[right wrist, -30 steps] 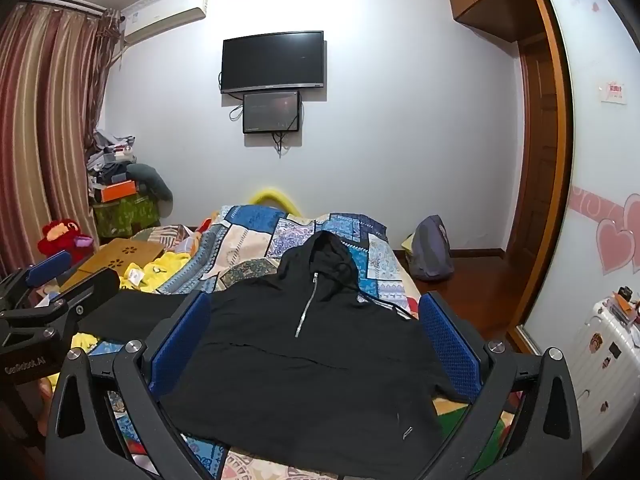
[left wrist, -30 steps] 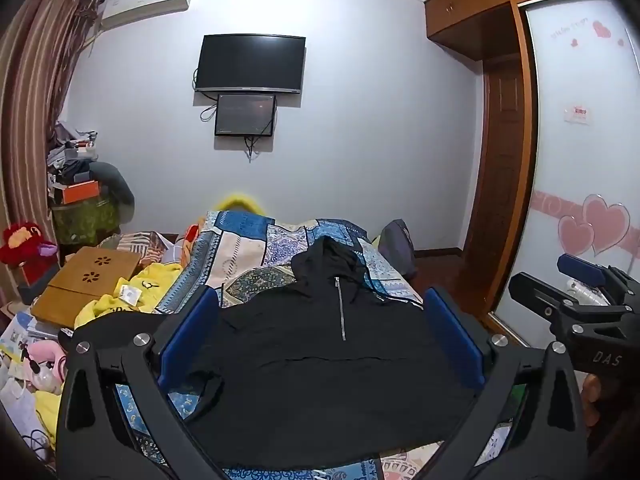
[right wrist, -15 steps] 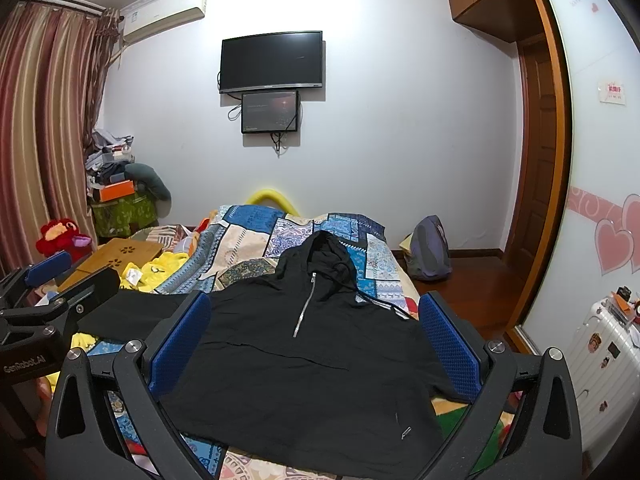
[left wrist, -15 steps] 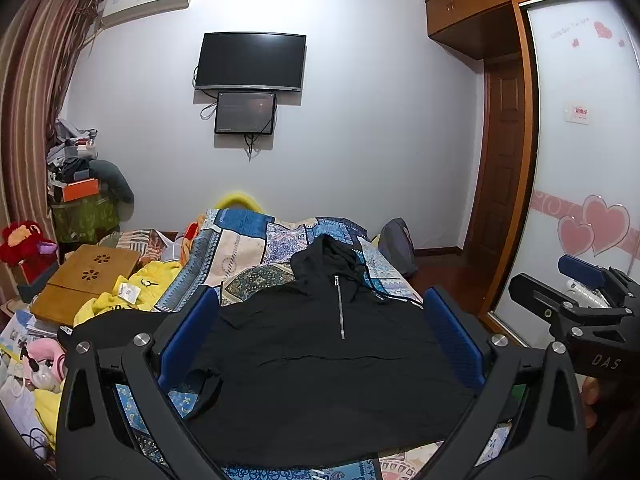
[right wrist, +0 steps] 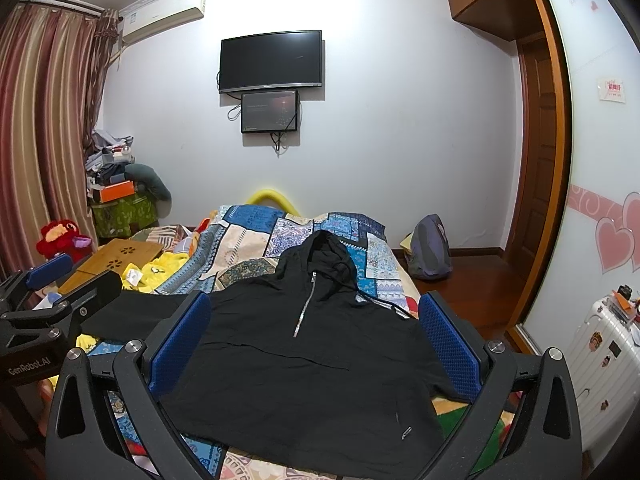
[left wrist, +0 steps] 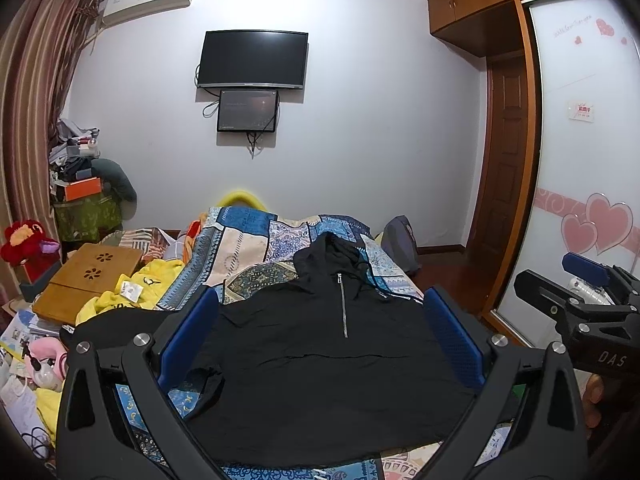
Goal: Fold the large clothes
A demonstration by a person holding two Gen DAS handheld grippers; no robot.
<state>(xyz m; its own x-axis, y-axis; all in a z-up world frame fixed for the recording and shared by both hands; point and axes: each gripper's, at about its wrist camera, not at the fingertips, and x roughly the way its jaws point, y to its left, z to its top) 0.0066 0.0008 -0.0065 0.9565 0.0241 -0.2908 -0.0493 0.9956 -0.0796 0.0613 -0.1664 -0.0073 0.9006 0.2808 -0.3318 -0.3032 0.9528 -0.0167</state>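
At the far left, striped curtains [right wrist: 44,120] hang beside a pile of clutter, with a red plush toy [left wrist: 28,238] and a wooden lap tray [left wrist: 90,276] lower down. A yellow garment [left wrist: 140,286] lies bunched next to the tray, at the left edge of the bed [left wrist: 244,248], which is covered with a blue patchwork quilt.

The black hoodie [left wrist: 332,356] lies spread flat on the bed, front up, hood pointing toward the far wall and its short silver zipper running down the chest. One sleeve stretches out to the left across the quilt.

The left gripper [left wrist: 322,336] hangs above the near hem of the hoodie, its blue-padded fingers [left wrist: 188,340] spread wide and holding nothing. The right gripper [right wrist: 314,338] hovers likewise over the garment, fingers [right wrist: 450,346] spread wide apart and empty. Each gripper shows at the edge of the other's view.

On the wall beyond the bed hangs a dark television [left wrist: 254,60] with a smaller screen [left wrist: 248,111] just beneath it. A grey backpack [right wrist: 430,248] sits on the floor right of the bed, then a wooden door and a wardrobe panel with pink hearts [left wrist: 596,224]. A white suitcase [right wrist: 600,344] stands at the far right.
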